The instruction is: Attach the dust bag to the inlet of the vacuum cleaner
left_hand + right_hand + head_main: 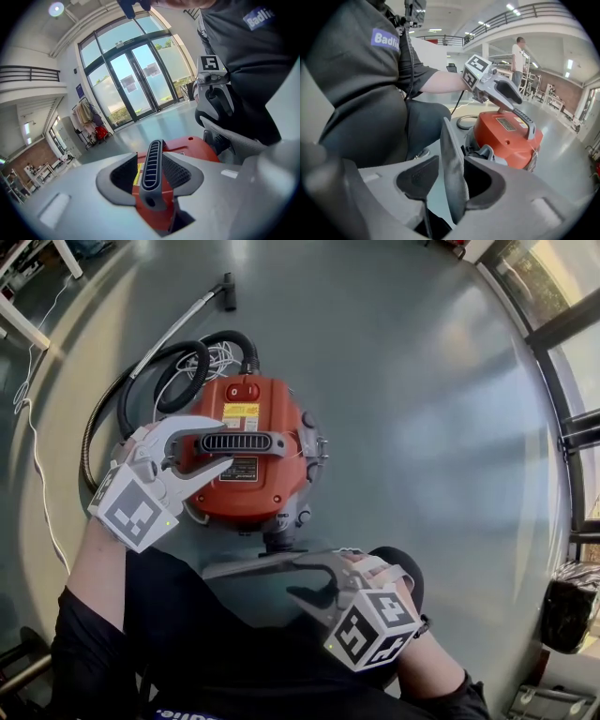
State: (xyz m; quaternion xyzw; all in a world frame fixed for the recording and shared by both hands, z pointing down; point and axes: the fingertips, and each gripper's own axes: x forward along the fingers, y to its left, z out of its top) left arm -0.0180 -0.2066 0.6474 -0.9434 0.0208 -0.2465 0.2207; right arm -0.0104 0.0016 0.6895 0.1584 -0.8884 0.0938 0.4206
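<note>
A glossy grey floor (422, 427) spreads wide, a thin white cable (36, 463) trailing along its left side. Tall glass doors (136, 84) stand beyond, a clothes rack (86, 114) at their left.

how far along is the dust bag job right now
Done: nothing looks attached yet. In hand: the left hand-held gripper straddles the top handle of the vacuum cleaner, jaws open; the right hand-held gripper has the grey dust bag between its open jaws. Left: fitting the bag onto the inlet at the vacuum's front.
</note>
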